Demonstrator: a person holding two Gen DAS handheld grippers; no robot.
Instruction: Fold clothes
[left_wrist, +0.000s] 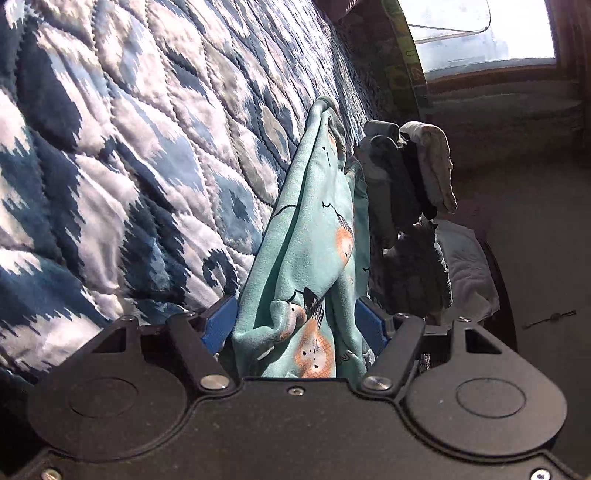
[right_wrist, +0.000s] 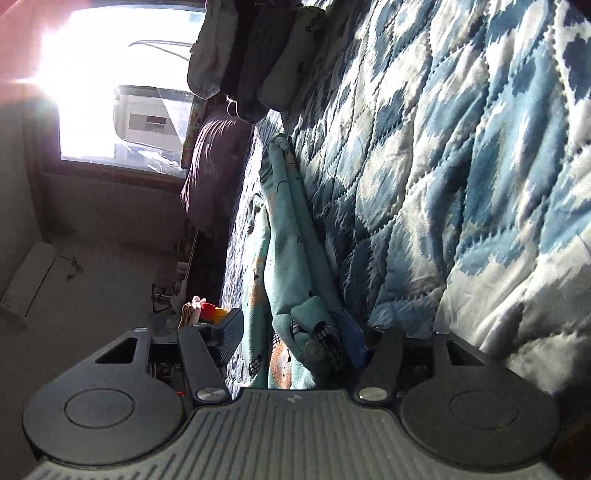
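The teal printed garment (left_wrist: 314, 236) is bunched between both sets of jaws: the left gripper (left_wrist: 295, 325) is closed on one end and the right gripper (right_wrist: 295, 332) is clamped on the other. It stretches ahead of the jaws beside the blue-and-white quilt (left_wrist: 129, 147), with folded clothes (left_wrist: 413, 173) beyond.
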